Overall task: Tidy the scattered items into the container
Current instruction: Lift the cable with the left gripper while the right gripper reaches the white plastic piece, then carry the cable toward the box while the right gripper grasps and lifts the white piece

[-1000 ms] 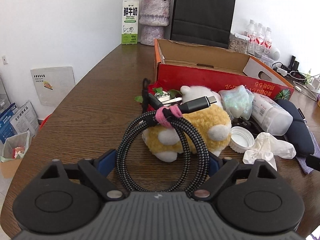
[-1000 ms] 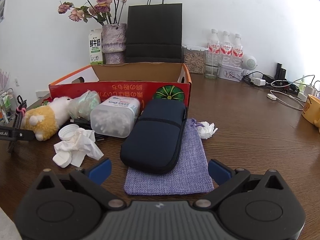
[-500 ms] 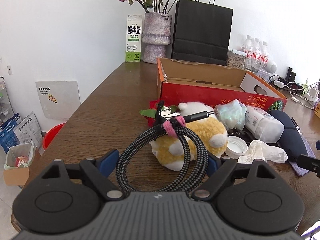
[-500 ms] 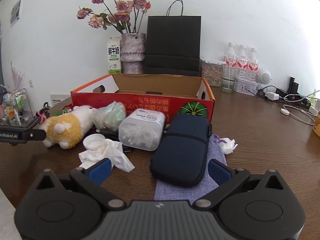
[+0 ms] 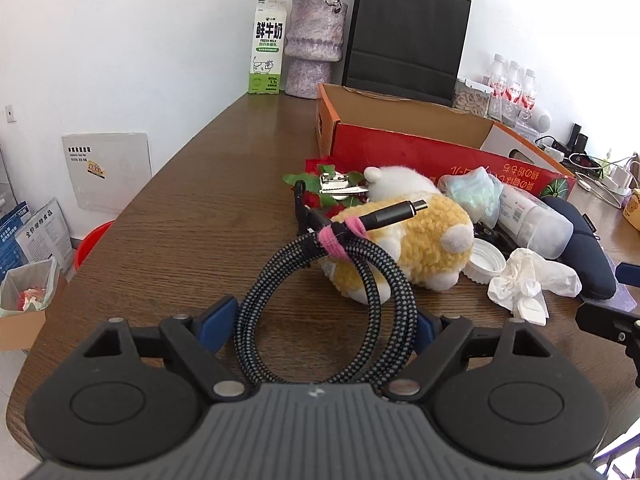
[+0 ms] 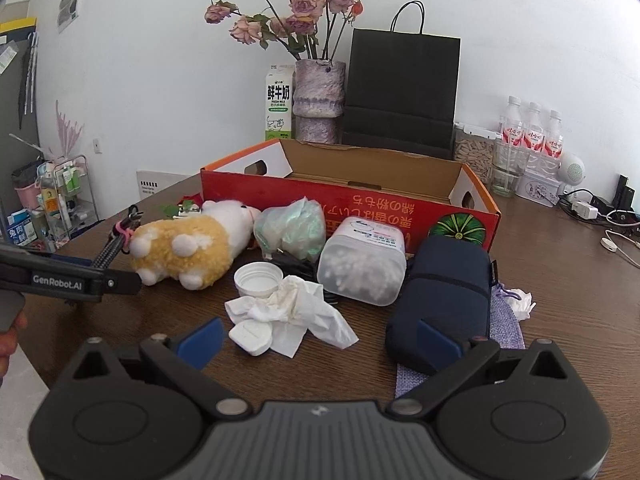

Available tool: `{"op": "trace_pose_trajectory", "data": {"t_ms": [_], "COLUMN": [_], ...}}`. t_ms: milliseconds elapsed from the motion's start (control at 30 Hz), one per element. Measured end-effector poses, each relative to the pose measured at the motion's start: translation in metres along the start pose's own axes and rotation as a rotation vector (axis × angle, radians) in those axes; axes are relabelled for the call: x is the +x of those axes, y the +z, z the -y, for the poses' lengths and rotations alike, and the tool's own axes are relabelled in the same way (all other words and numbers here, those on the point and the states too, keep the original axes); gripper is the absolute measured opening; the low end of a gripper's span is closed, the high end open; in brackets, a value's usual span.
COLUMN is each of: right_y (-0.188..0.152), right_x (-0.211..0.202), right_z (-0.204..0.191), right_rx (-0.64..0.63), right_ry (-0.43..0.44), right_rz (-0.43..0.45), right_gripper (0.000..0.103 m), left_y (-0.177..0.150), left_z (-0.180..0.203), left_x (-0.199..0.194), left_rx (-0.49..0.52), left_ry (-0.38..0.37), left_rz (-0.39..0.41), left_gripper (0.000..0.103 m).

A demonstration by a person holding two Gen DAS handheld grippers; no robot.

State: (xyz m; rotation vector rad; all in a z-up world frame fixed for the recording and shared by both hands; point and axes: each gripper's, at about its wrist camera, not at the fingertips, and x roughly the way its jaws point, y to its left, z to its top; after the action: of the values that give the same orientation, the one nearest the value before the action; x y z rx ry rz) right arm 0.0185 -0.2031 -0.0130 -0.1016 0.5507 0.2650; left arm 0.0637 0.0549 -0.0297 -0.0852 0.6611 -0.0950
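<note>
My left gripper [image 5: 320,322] is shut on a coiled black braided cable [image 5: 332,304] bound with a pink tie and holds it above the table, in front of a yellow-and-white plush toy [image 5: 416,240]. The open red cardboard box [image 5: 420,152] lies behind the toy. My right gripper [image 6: 320,338] is open and empty, just short of a crumpled tissue [image 6: 296,312] and a navy pouch [image 6: 444,300]. The plush toy [image 6: 188,244], a white lid [image 6: 258,278], a clear cotton-swab tub [image 6: 364,268] and a plastic bag [image 6: 292,228] lie in front of the box [image 6: 360,204].
A milk carton [image 6: 278,102], a vase of roses [image 6: 318,100], a black paper bag [image 6: 402,92] and water bottles [image 6: 532,136] stand behind the box. A purple cloth bag [image 6: 504,324] lies under the pouch. Chargers and cables [image 6: 600,216] lie at the right. The table's left edge [image 5: 132,208] is close.
My left gripper has risen and drawn back with the cable. My right gripper has moved left and back, so the tissue and lid now sit between its fingers' line.
</note>
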Motion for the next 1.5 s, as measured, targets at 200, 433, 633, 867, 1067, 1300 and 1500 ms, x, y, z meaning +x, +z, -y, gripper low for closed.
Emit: {"op": "trace_pose_trajectory", "data": {"t_ms": [200,433,633,867,1067,1300,1500], "right_y": [-0.002,-0.004,-0.004,0.0,0.001,-0.001,-0.001], "right_x": [0.0,0.001,0.002,-0.006,0.002,0.026,0.038], "right_z": [0.0,-0.001,-0.007,-0.009,-0.025,-0.034,-0.037], "right_rx": [0.001,0.001,-0.011,-0.017,-0.073,-0.083,-0.08], "right_ry": [-0.002,-0.003,0.01,0.03,0.097,0.105,0.107], "right_rz": [-0.007,-0.012,-0.012,0.028,-0.013,-0.067,-0.088], "right_gripper": [0.102,0.103,0.103,0.1,0.074,0.046,0.027], "left_y": [0.007,0.008,0.003,0.004,0.009,0.006,0.002], "left_z": [-0.008,-0.013,-0.007,-0.006,-0.002,-0.004,-0.005], "left_x": [0.006,0.013,0.003,-0.019,-0.035,-0.036,-0.035], "left_rx": [0.011,0.077,0.109,0.085,0.085,0.06,0.044], "left_ry": [-0.039,-0.025,0.003,0.017,0.036,0.027,0.017], "left_rz": [-0.01,-0.042,-0.036,0.036,0.09,0.09,0.092], "left_gripper": [0.102,0.097,0.077,0.076,0.076,0.076,0.076]}}
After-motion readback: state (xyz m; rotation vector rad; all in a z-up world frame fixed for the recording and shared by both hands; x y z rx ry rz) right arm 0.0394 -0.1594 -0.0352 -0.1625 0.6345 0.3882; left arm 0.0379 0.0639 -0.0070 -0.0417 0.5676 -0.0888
